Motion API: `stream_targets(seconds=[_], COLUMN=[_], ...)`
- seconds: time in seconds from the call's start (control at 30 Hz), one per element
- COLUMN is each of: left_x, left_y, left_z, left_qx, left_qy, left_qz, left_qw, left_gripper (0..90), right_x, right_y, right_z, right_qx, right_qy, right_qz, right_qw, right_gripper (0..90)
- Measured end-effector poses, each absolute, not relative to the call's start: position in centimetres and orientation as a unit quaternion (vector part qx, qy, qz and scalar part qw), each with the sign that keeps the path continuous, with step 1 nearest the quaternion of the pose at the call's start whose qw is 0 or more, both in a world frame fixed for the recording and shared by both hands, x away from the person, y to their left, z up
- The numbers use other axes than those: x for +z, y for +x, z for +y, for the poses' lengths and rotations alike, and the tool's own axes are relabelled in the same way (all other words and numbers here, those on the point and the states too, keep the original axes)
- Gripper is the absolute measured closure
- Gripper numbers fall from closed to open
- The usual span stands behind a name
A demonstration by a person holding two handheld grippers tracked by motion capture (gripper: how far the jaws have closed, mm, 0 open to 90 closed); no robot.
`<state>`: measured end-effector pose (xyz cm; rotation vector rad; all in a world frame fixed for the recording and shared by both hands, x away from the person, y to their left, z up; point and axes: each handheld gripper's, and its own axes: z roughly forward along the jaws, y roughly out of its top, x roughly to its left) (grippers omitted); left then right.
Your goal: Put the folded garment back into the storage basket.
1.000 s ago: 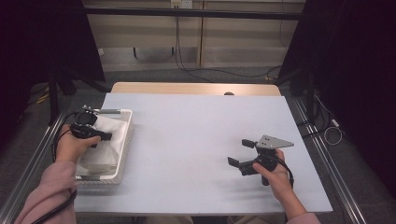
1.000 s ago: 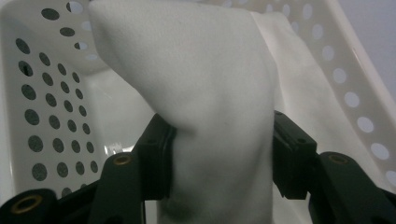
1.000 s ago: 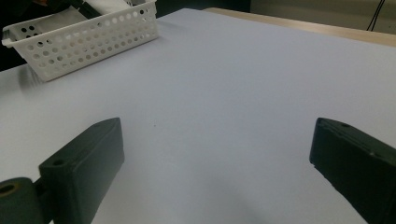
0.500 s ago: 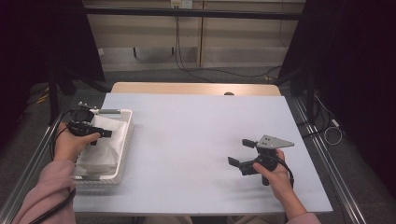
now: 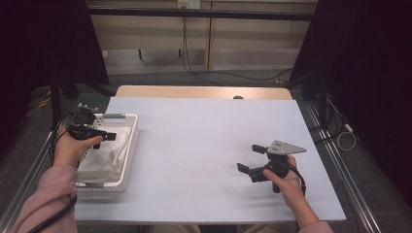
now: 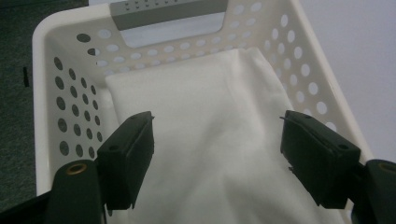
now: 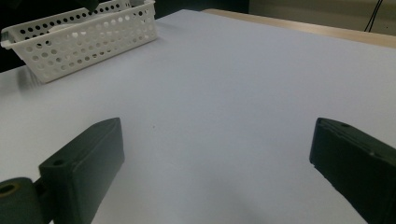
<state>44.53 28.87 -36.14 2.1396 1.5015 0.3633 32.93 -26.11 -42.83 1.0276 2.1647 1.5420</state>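
At the left of the high view we hold our left hand-held gripper (image 5: pixel 99 136) above a white perforated plastic basket (image 5: pixel 130 145) that sits at the left edge of the pale blue surface (image 5: pixel 204 145). Its jaws have just been opening and now stand wide apart, clamped on nothing. In the left gripper view the two black jaws rise from the bottom corners of the frame, and between and beyond them lies a folded white cloth (image 6: pixel 205 140), resting on the basket's floor and running from the centre of the frame toward its bottom edge. The basket's grey handle strip (image 6: pixel 168 10) crosses the top of that frame, with the holed walls down either side.

At the lower right of the high view we hold our right hand-held gripper (image 5: pixel 252 160), topped by its grey three-cornered plate, low over bare surface and well apart from the basket. Its jaws too are spread wide and empty. In the right gripper view they frame the bare surface, with the basket in the upper left corner.
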Motion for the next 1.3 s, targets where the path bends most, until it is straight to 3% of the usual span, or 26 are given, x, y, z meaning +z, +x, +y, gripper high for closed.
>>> stream_targets(seconds=[0.33, 1.3], left_x=[-35.5, -34.2], left_y=[44.0, 42.8], left_z=[27.9, 22.0], left_qx=[0.124, 0.107], left_qy=[0.789, 0.828], left_qz=[0.536, 0.45], left_qw=[0.274, 0.318], left_gripper=[20.9, 18.2], right_x=[-42.9, -42.9], right_y=[32.9, 32.9], right_z=[-26.1, -26.1], right_qx=[0.536, 0.536], right_qy=[0.358, 0.358], right_qz=[0.751, 0.751], right_qw=[0.144, 0.142], right_gripper=[3.1, 3.1])
